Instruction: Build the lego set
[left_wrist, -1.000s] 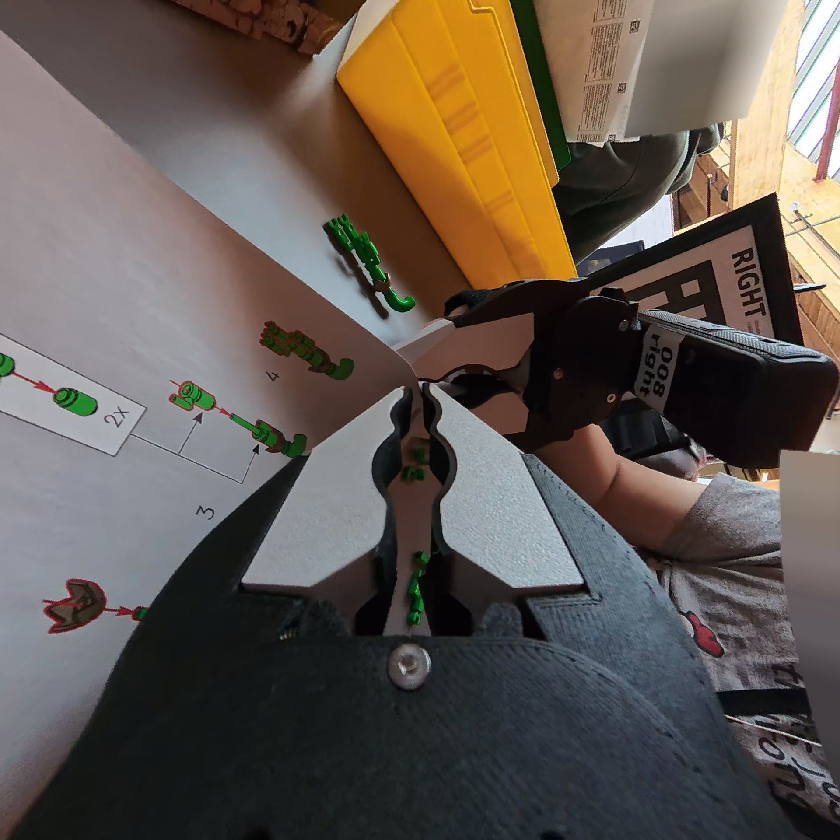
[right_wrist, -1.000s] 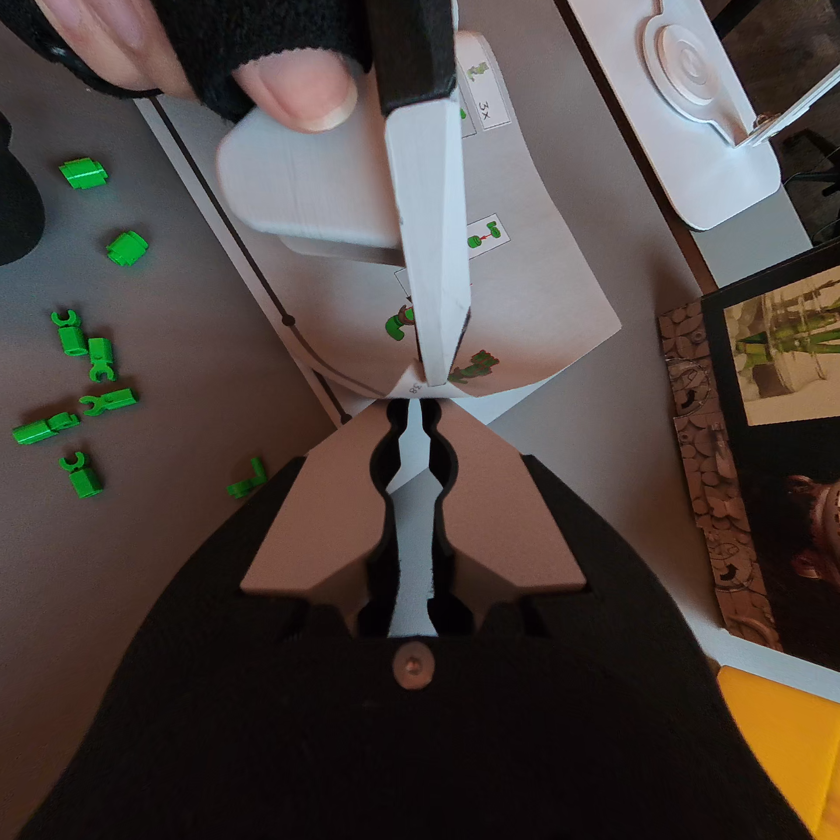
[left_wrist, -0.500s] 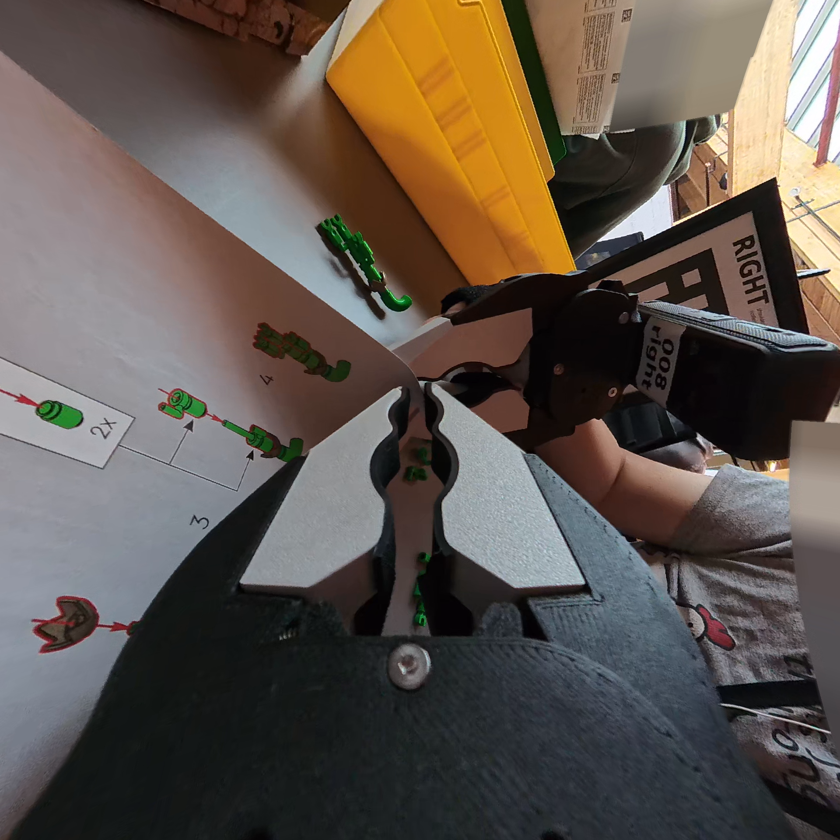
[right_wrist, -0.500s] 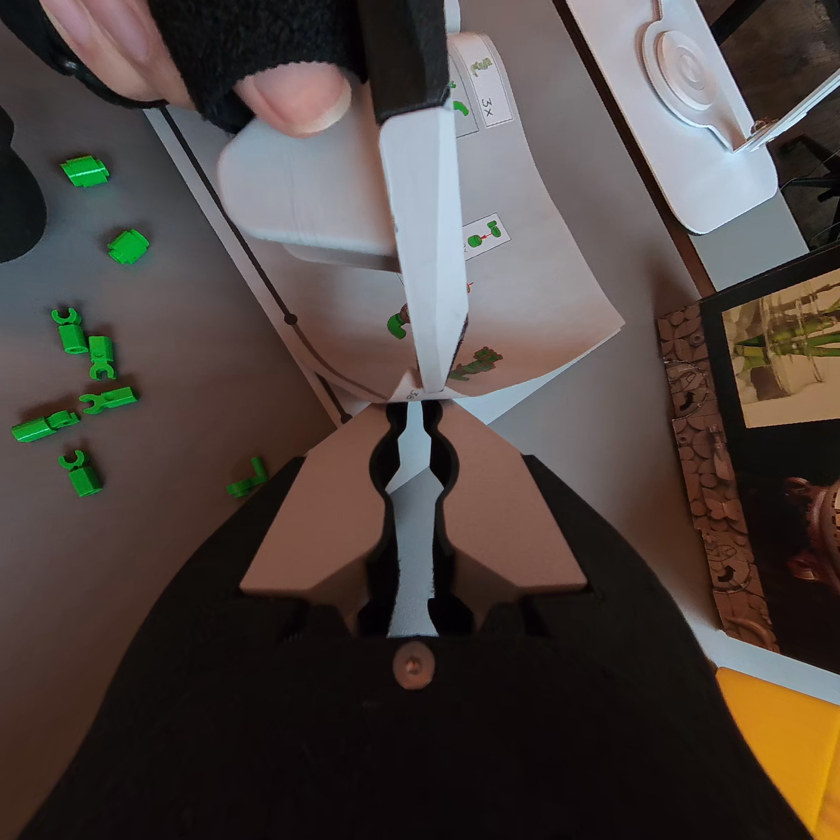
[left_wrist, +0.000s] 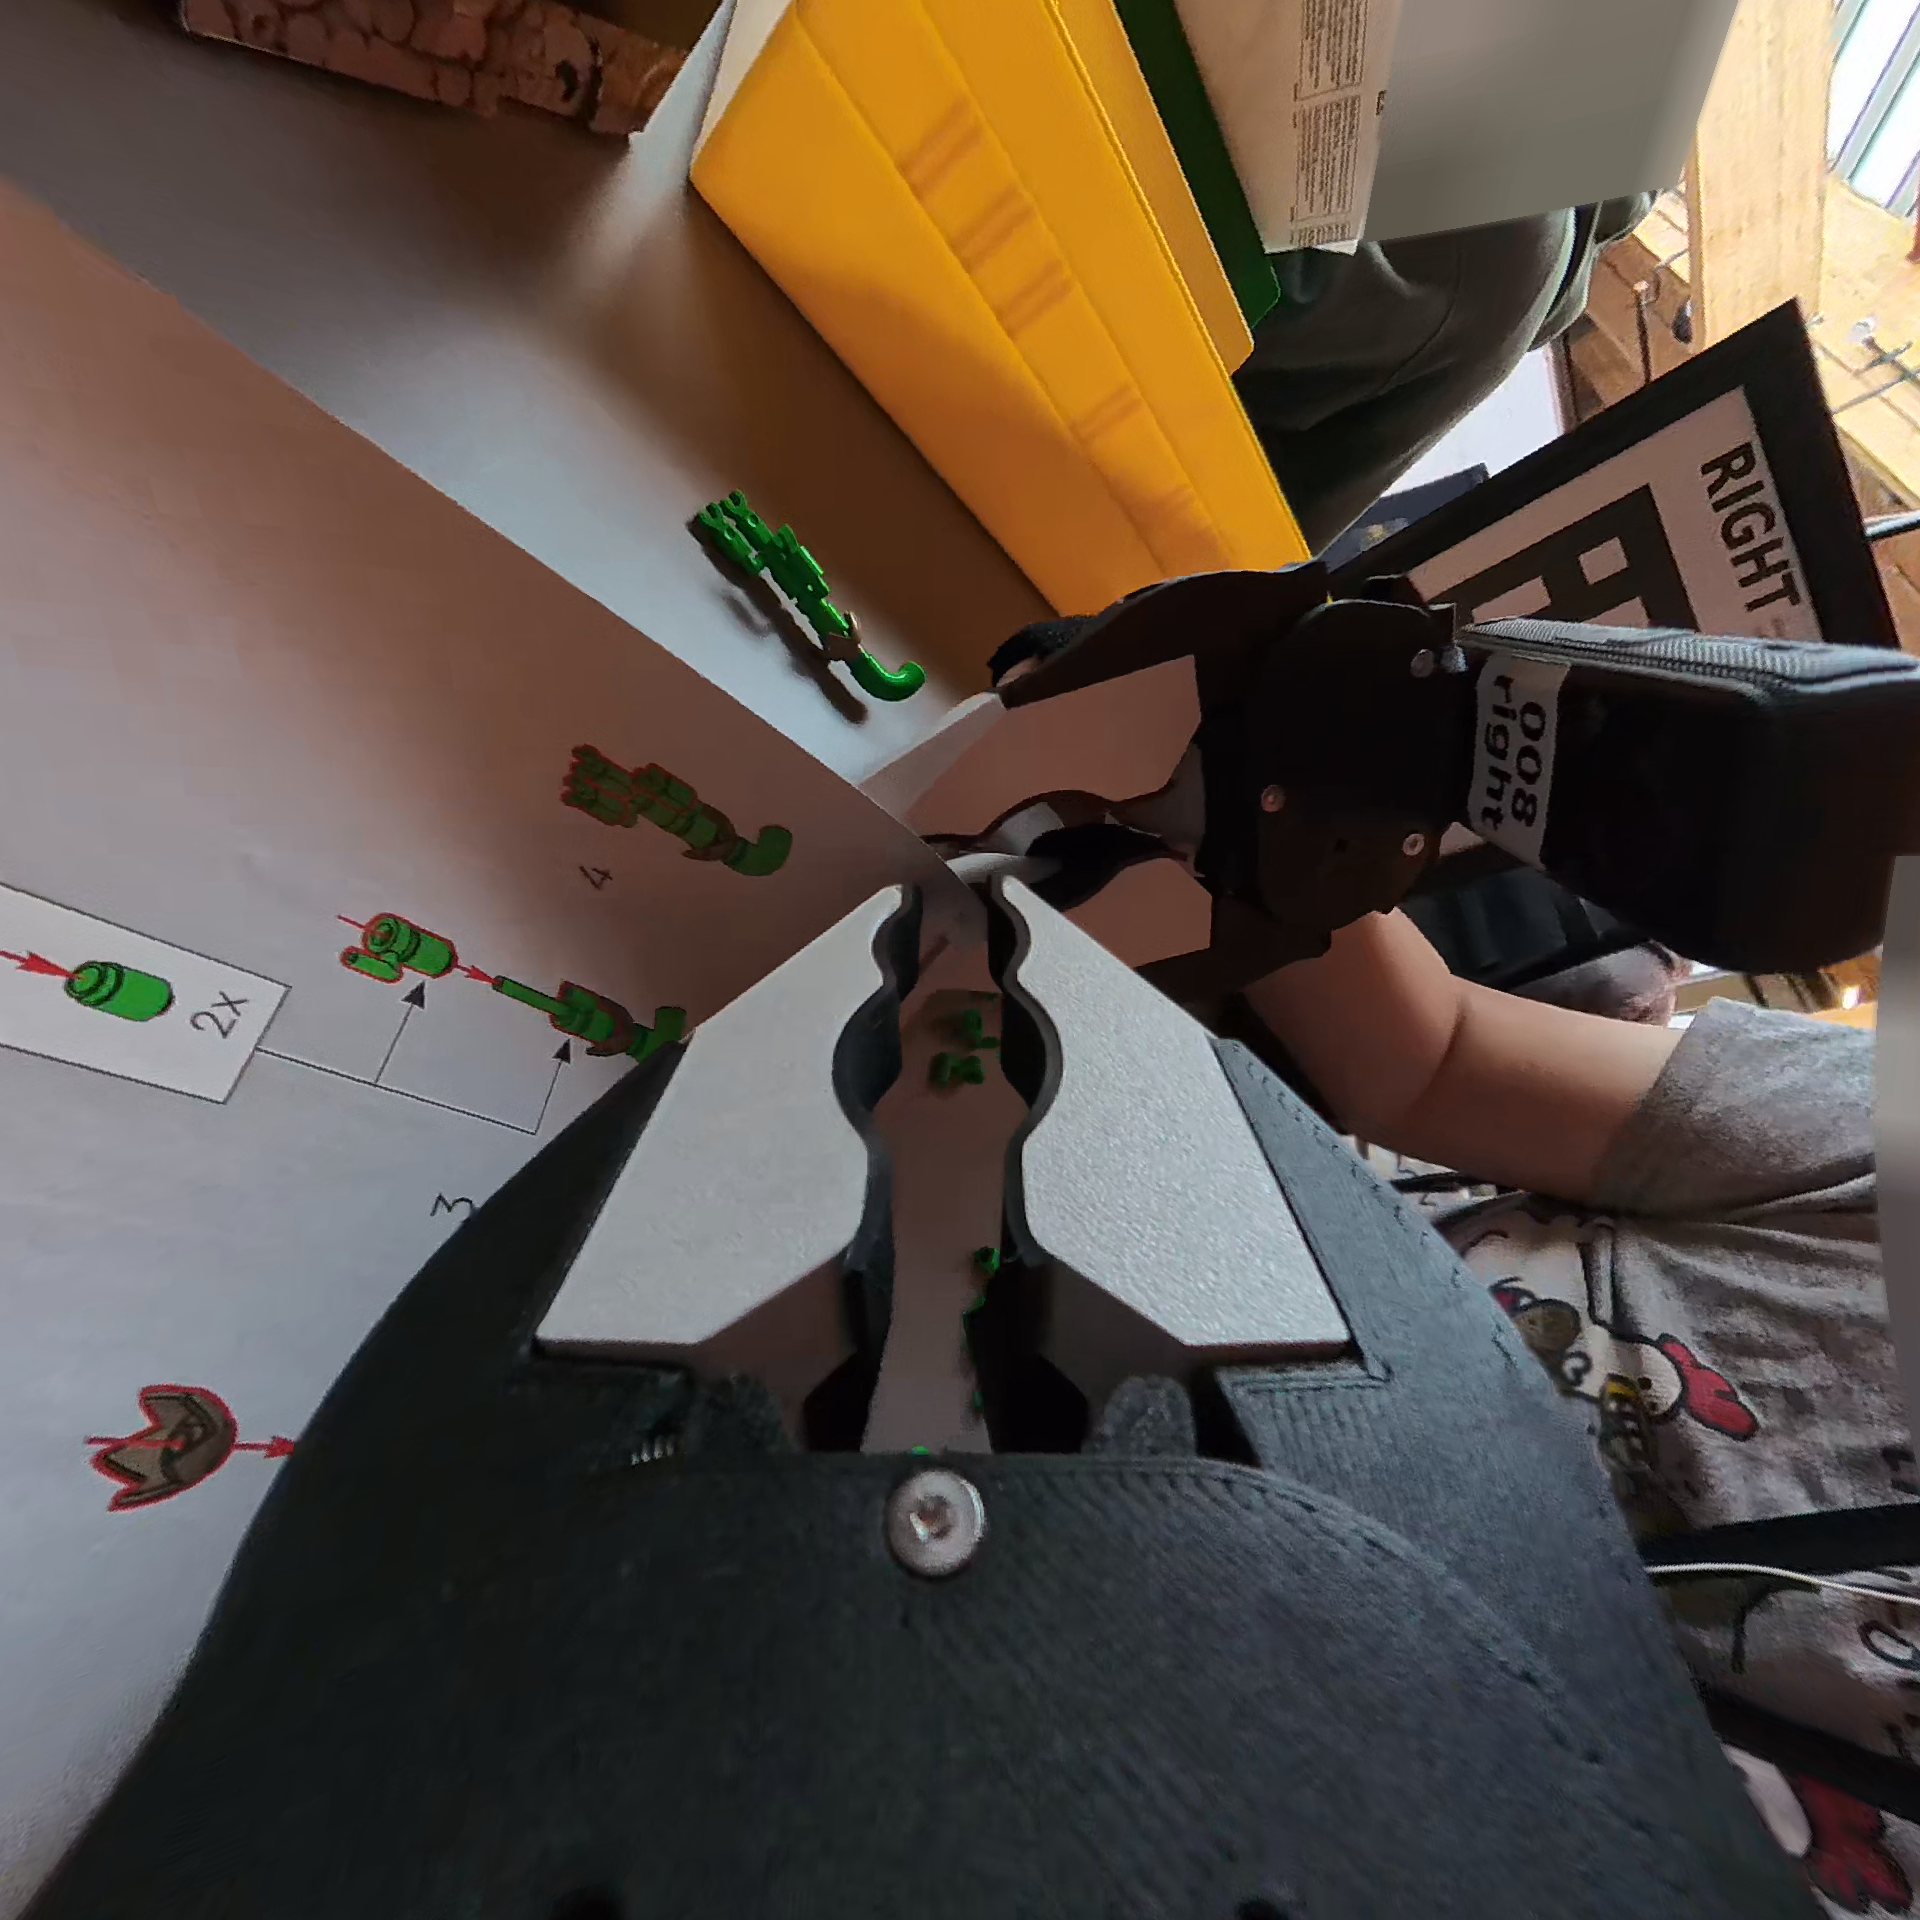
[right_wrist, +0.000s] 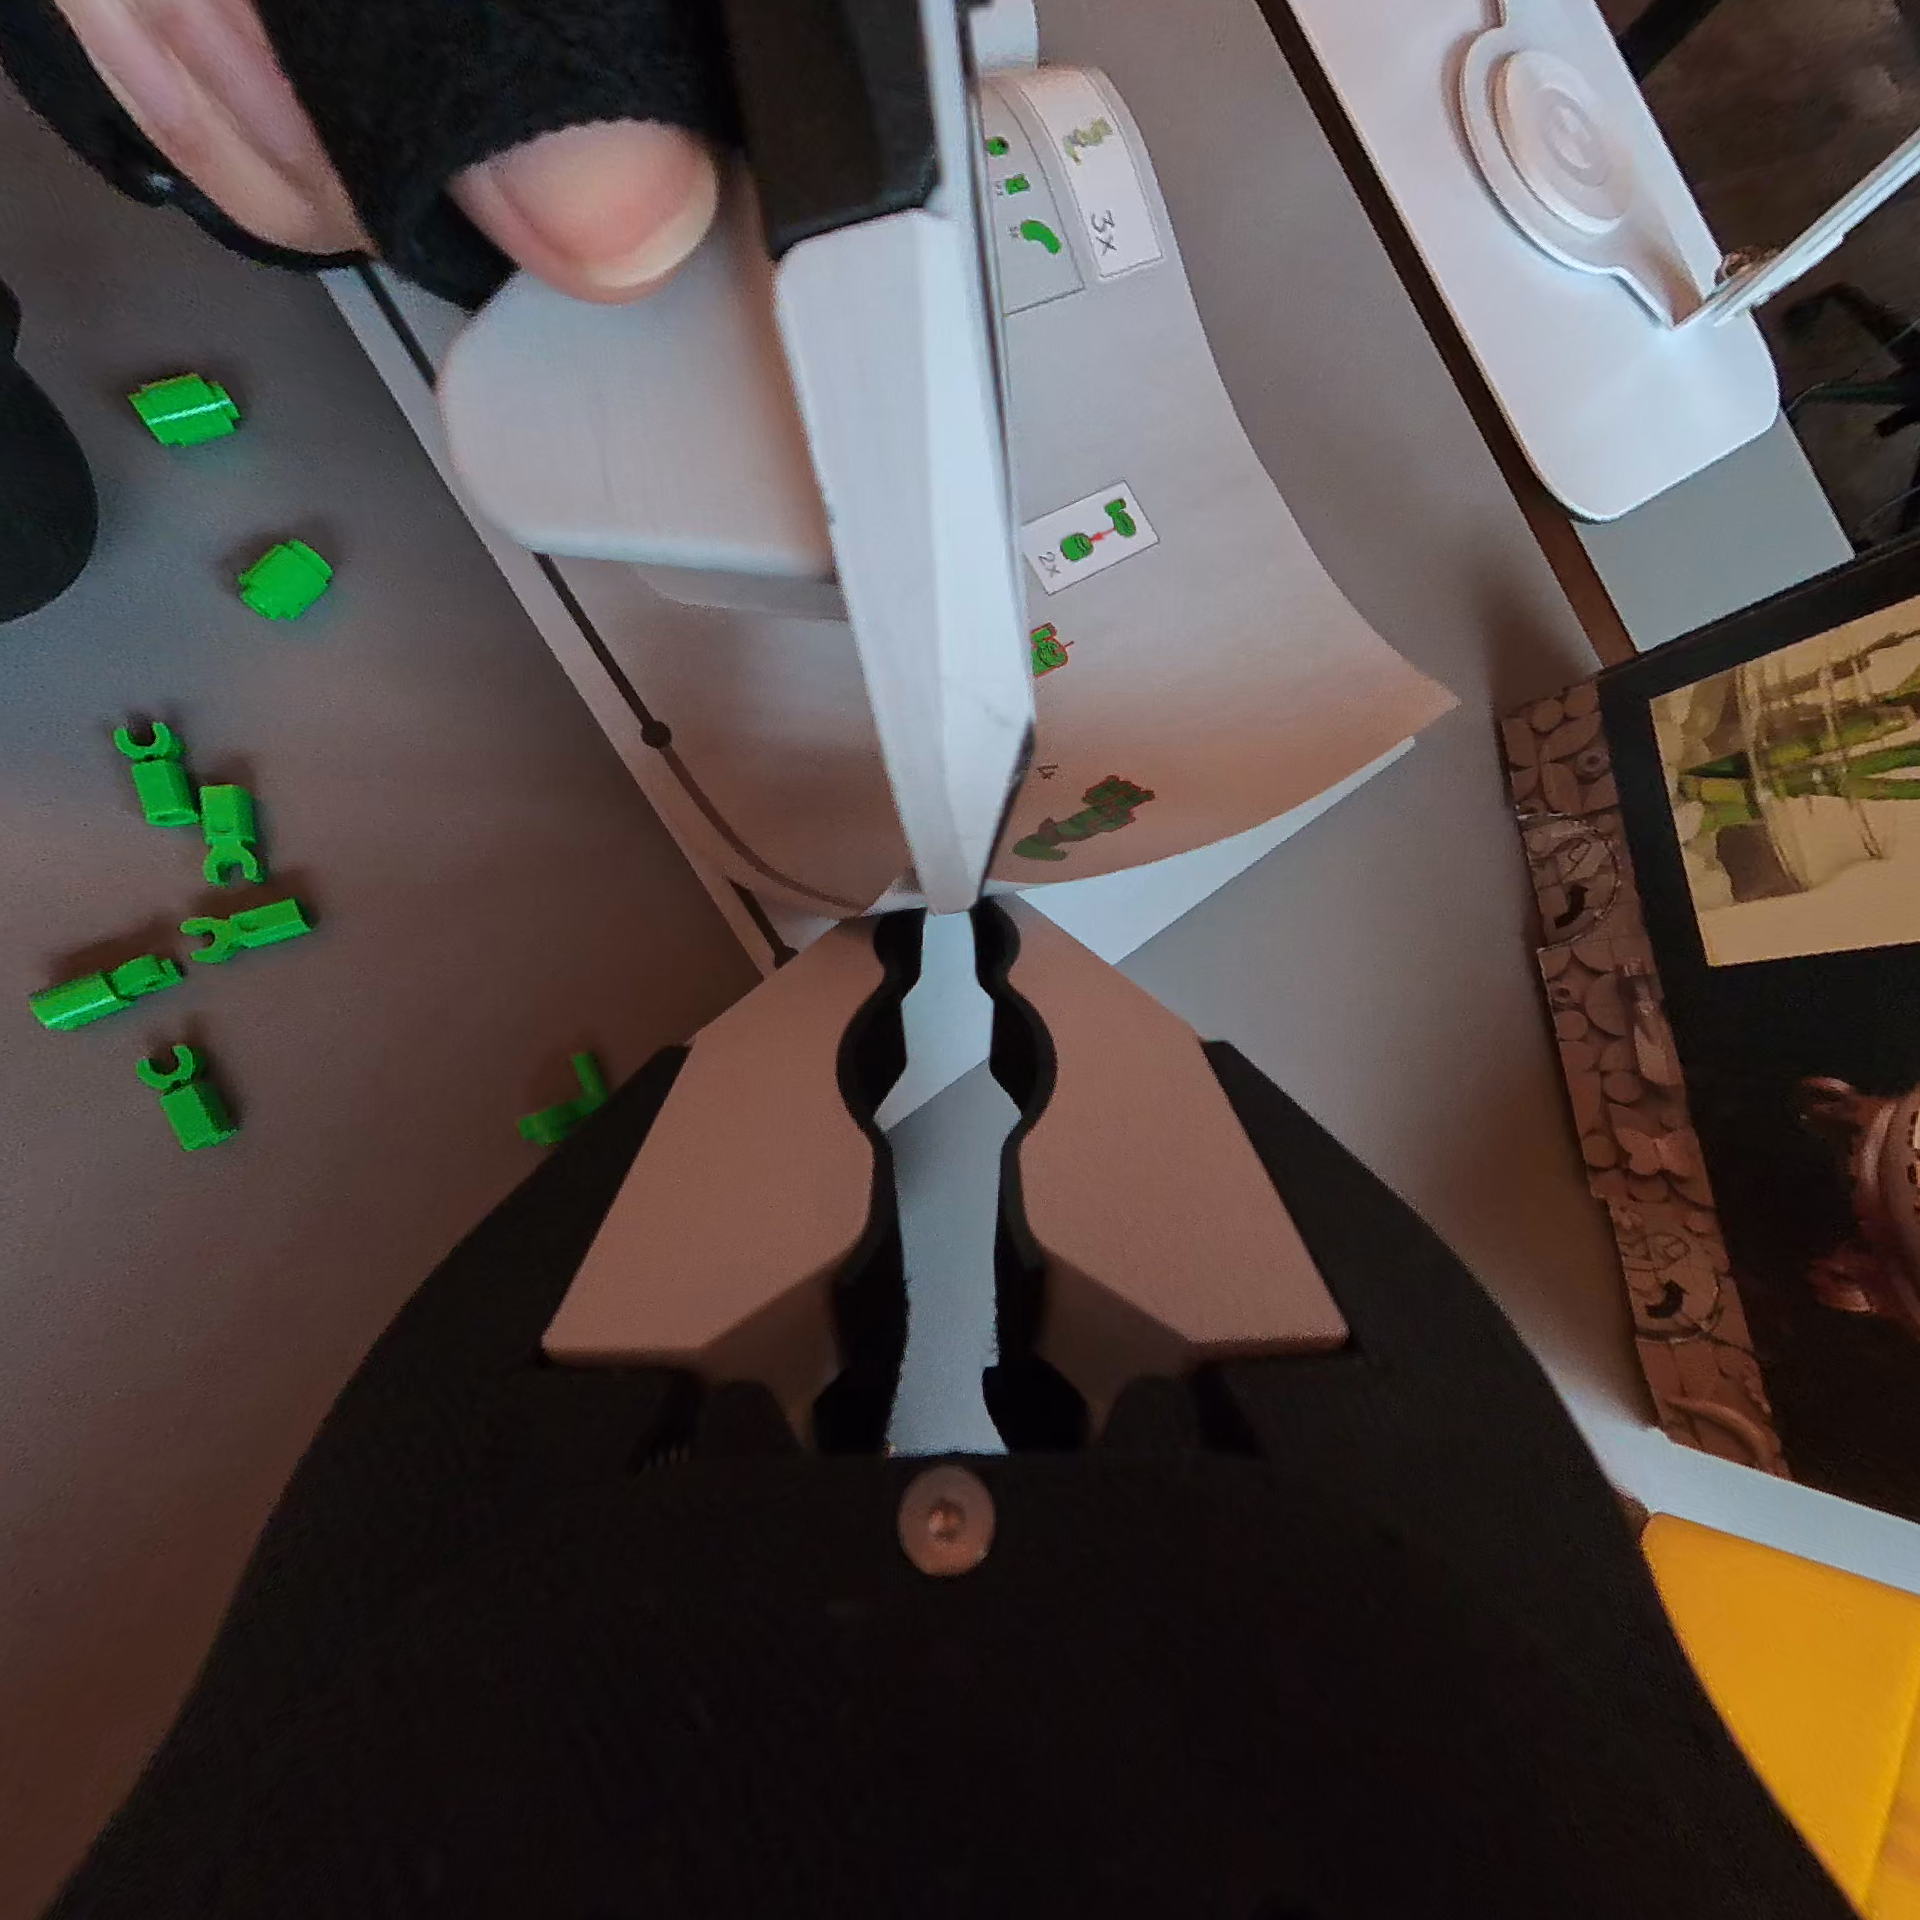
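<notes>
The instruction booklet's page (left_wrist: 312, 727) is lifted and curled at its corner. My left gripper (left_wrist: 951, 899) is shut on that corner. My right gripper (right_wrist: 951, 914) meets it tip to tip and also looks shut on the page (right_wrist: 1195, 727). The right gripper shows in the left wrist view (left_wrist: 997, 842), and the left gripper reaches down from above in the right wrist view (right_wrist: 951, 883). A built green stem (left_wrist: 805, 608) lies on the table beyond the page. Several loose green pieces (right_wrist: 208, 894) lie to the left of the booklet.
A yellow box (left_wrist: 987, 260) lies beyond the green stem and shows at the lower right (right_wrist: 1818, 1714). The dark set box with a picture (right_wrist: 1766, 987) lies to the right. A white stand (right_wrist: 1558, 260) sits at the far right. A person's arm (left_wrist: 1455, 1081) is behind the right gripper. Left tips to right tips: about 5 cm.
The lifted page has curled over a little further and shows more of its printed side. Both grippers stay pinched together at its corner.
</notes>
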